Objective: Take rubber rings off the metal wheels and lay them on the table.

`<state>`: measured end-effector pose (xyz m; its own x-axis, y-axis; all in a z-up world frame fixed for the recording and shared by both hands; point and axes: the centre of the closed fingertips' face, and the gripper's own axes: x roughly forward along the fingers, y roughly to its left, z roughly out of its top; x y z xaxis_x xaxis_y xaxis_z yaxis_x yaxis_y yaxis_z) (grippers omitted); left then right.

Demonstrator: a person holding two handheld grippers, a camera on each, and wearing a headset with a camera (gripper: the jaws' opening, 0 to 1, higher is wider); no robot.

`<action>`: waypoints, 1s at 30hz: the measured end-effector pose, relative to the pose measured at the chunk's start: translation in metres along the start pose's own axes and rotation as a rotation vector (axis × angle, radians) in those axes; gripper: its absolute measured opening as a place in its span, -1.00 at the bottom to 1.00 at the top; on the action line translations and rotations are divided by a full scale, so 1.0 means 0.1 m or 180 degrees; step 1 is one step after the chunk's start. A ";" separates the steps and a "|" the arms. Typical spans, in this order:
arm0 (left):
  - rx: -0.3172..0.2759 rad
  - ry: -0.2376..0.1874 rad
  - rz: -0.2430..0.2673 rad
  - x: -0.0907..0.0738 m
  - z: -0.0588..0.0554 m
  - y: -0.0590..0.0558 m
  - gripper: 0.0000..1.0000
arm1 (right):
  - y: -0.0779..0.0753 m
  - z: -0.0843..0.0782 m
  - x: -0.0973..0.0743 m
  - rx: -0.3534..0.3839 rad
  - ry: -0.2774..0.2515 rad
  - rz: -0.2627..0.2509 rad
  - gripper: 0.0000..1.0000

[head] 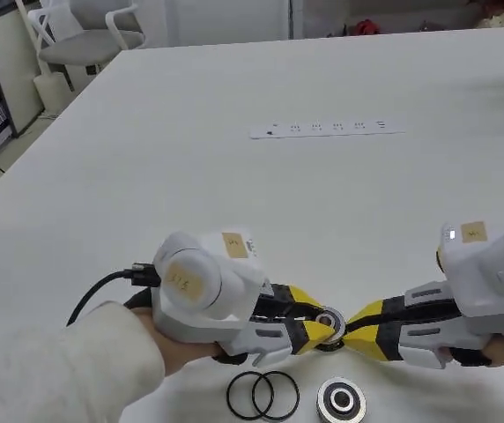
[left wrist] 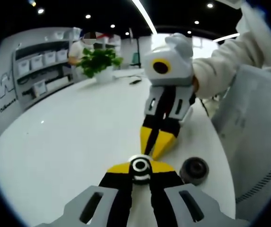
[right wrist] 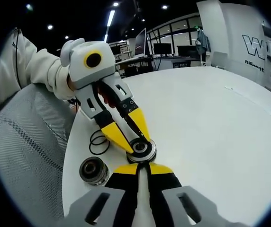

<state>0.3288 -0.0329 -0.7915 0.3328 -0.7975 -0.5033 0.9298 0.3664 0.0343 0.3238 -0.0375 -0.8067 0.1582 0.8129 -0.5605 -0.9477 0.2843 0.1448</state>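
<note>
- Two rubber rings [head: 263,394] lie flat and overlapping on the white surface [head: 234,194] near its front edge. That part of the job looks done.
- The left gripper [head: 316,324] reaches in from the left, low over the surface and pointing right. Its yellow jaws are clamped on a metal wheel [head: 329,319], held just above the rings.
- In the right gripper view this held wheel shows a dark band round its rim, probably a ring yet to come off.
- A second wheel [head: 340,399] rests on the surface just right of the rings. I cannot tell whether it carries a ring.
- The right gripper [head: 354,330] comes in from the right, nose to nose with the left. Its jaws are drawn together at the held wheel's edge, but I cannot tell whether they pinch the ring.
</note>
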 end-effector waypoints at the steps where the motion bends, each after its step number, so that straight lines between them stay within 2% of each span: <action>1: 0.0005 0.0000 0.0001 0.00 0.00 0.00 -0.72 | -0.01 0.00 0.00 0.0003 -0.0002 -0.0009 -0.96; 16: 0.0075 -0.0002 -0.0003 -0.01 0.00 -0.01 -0.72 | -0.03 0.02 -0.04 0.0238 -0.0015 -0.0074 -1.00; 25: 0.0097 -0.0004 0.0001 -0.02 -0.01 -0.02 -0.73 | -0.04 0.05 -0.07 0.0596 -0.0078 -0.0100 -1.00; 28: 0.0098 -0.0001 0.0005 -0.02 -0.01 -0.02 -0.73 | -0.03 0.11 -0.08 0.0858 -0.0230 -0.0080 -1.00; 30: 0.0098 0.0000 0.0010 -0.02 -0.01 -0.02 -0.73 | -0.06 0.10 -0.09 0.0898 -0.0220 -0.0077 -1.00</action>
<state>0.3263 -0.0313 -0.7911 0.3356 -0.7963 -0.5032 0.9332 0.3538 0.0625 0.3310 -0.0418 -0.7944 0.2077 0.8341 -0.5111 -0.8305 0.4264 0.3583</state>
